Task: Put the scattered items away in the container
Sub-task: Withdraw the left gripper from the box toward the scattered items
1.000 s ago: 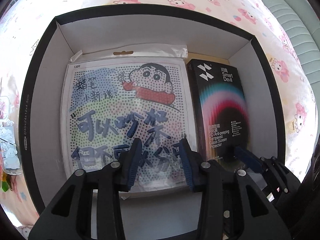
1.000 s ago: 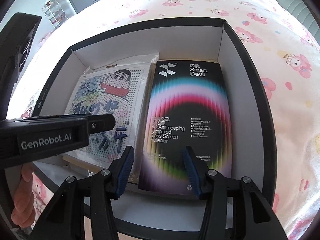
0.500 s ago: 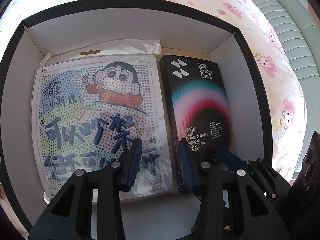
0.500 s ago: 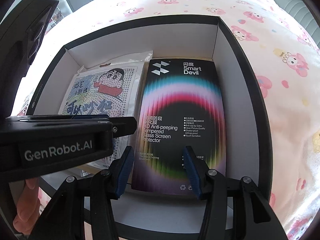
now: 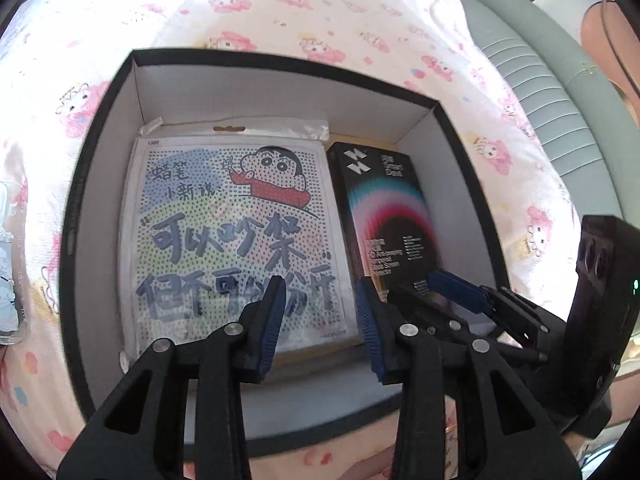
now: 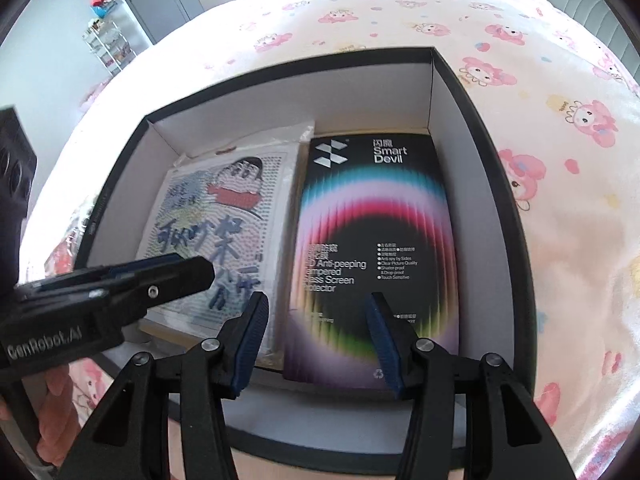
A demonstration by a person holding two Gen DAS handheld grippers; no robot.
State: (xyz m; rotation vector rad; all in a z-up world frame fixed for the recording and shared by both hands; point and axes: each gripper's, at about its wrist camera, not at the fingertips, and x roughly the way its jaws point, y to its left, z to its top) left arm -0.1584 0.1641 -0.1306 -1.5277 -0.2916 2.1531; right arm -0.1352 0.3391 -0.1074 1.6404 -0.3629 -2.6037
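Observation:
A black box (image 5: 86,184) with white inner walls lies on the bed. Flat on its floor are a bagged cartoon bead sheet (image 5: 232,232) on the left and a black Smart Devil screen protector pack (image 5: 384,216) on the right. My left gripper (image 5: 320,292) hovers over the sheet's near edge. Its jaws are opening, with nothing between them. My right gripper (image 6: 316,300) hangs open and empty over the near end of the protector pack (image 6: 372,232). The bead sheet (image 6: 216,232) shows partly behind the left gripper (image 6: 160,276) there.
Pink cartoon-print bedding (image 6: 560,160) surrounds the box rim (image 6: 496,184). A grey-green padded headboard (image 5: 540,80) runs along the right. A clear-packed item (image 5: 8,280) lies on the bedding left of the box. A hand (image 6: 52,420) holds the left gripper.
My left gripper has pulled back from the box, which now looks smaller and farther. The right gripper rose slightly. Both items lie where they were.

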